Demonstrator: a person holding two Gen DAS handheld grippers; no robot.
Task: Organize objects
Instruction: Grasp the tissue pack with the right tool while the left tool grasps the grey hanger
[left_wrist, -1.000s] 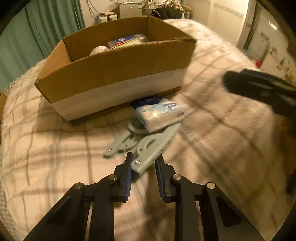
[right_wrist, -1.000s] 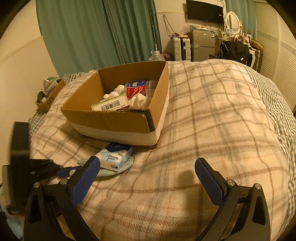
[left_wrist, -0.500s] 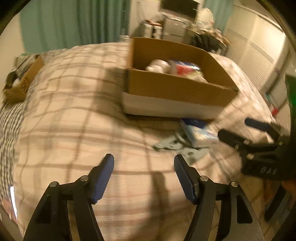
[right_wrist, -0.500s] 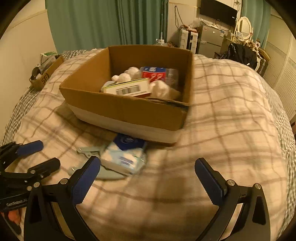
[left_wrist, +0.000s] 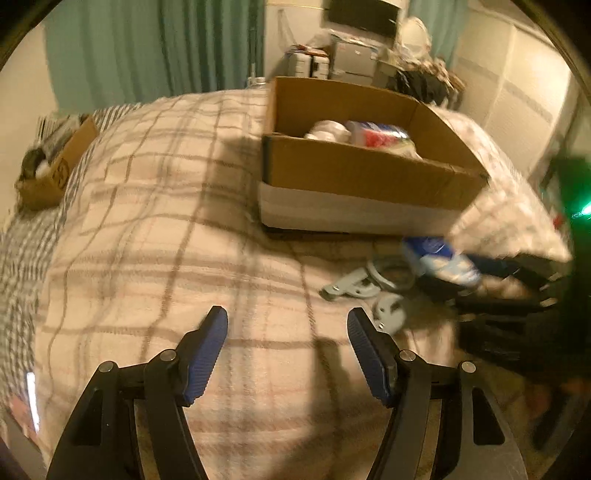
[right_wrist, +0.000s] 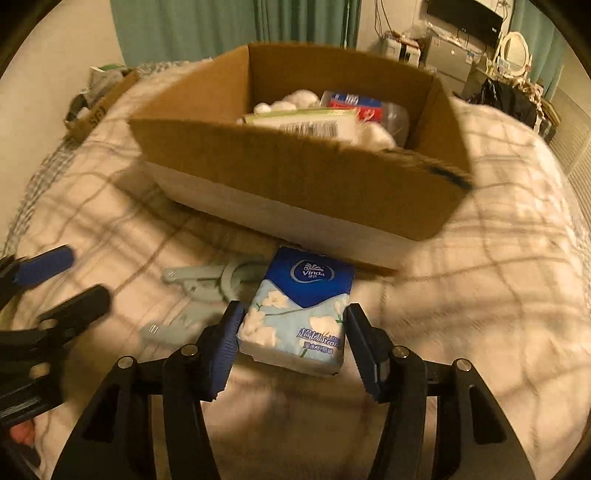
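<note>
- Tissue pack (right_wrist: 301, 310) lies on the bed (right_wrist: 480, 314), just in front of the cardboard box (right_wrist: 295, 184), partly over the grey clips (right_wrist: 207, 280).
- Right claw (right_wrist: 293, 332) straddles the pack, pads at both long sides, not yet clamped as far as I can tell.
- Judgement: close evenly on the mid-section; the pack is soft, so squeeze only enough to hold.
- Lift straight up so the clips don't drag, then clear the near box wall before dropping in.
- Left claw (left_wrist: 286, 339) hangs apart and empty over the bed; keep it away from the right one.
</note>
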